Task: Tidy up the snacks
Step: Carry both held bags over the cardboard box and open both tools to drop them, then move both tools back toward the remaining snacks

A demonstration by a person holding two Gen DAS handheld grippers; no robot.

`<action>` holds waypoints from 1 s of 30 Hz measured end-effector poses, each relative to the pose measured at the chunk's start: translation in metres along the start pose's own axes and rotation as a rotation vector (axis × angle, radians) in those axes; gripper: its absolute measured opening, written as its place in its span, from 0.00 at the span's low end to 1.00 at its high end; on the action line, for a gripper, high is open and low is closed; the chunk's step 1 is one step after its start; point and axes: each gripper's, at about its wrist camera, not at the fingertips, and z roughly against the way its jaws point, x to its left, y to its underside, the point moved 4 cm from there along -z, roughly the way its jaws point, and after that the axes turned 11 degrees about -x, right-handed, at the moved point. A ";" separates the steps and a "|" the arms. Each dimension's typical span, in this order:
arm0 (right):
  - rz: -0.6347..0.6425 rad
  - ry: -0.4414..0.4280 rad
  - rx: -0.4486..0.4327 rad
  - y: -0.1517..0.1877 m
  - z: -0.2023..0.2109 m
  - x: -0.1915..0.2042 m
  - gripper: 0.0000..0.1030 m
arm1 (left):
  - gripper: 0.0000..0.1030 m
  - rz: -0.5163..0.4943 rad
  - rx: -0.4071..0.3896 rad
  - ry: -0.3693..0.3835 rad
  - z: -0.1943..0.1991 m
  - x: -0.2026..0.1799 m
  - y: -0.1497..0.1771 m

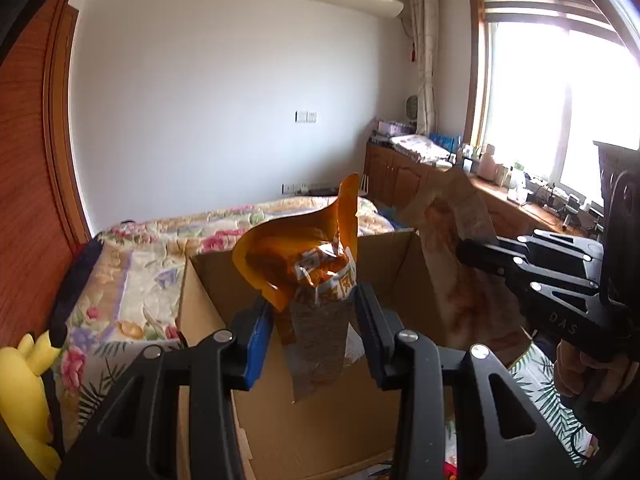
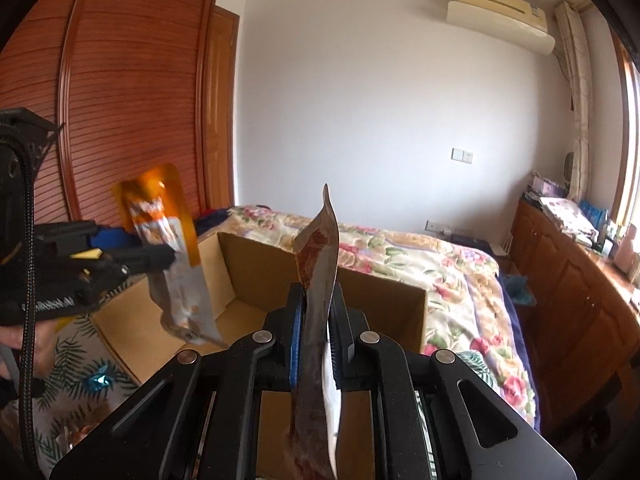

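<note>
Left gripper [image 1: 314,316] holds orange snack pack [image 1: 304,264]; right gripper [image 2: 318,316] pinches brown pack [image 2: 318,280]. Both hang over cardboard box [image 2: 256,264], not yet dropped in; box interior looks approx. empty.

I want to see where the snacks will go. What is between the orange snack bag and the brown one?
In the right wrist view, the open cardboard box shows between the orange snack bag and the brown snack bag; nothing else sits there.

An open cardboard box [image 1: 320,420] sits on the bed [image 1: 132,280] (near its front edge); both snack packets hang above it, the orange packet [image 1: 304,272] left of the brown packet [image 1: 452,248].
</note>
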 end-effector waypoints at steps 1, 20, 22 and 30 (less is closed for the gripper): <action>0.004 0.003 0.009 -0.001 -0.004 0.001 0.09 | 0.37 0.001 0.007 -0.001 -0.003 0.000 0.002; -0.042 -0.012 0.170 0.044 -0.035 0.006 0.13 | 0.51 0.011 0.015 -0.039 -0.012 0.003 0.011; -0.042 -0.014 0.153 0.043 -0.031 0.007 0.13 | 0.51 0.007 0.015 -0.046 -0.012 0.004 0.011; -0.052 -0.017 0.118 0.035 -0.017 0.005 0.16 | 0.52 0.007 0.017 -0.055 -0.002 0.005 0.015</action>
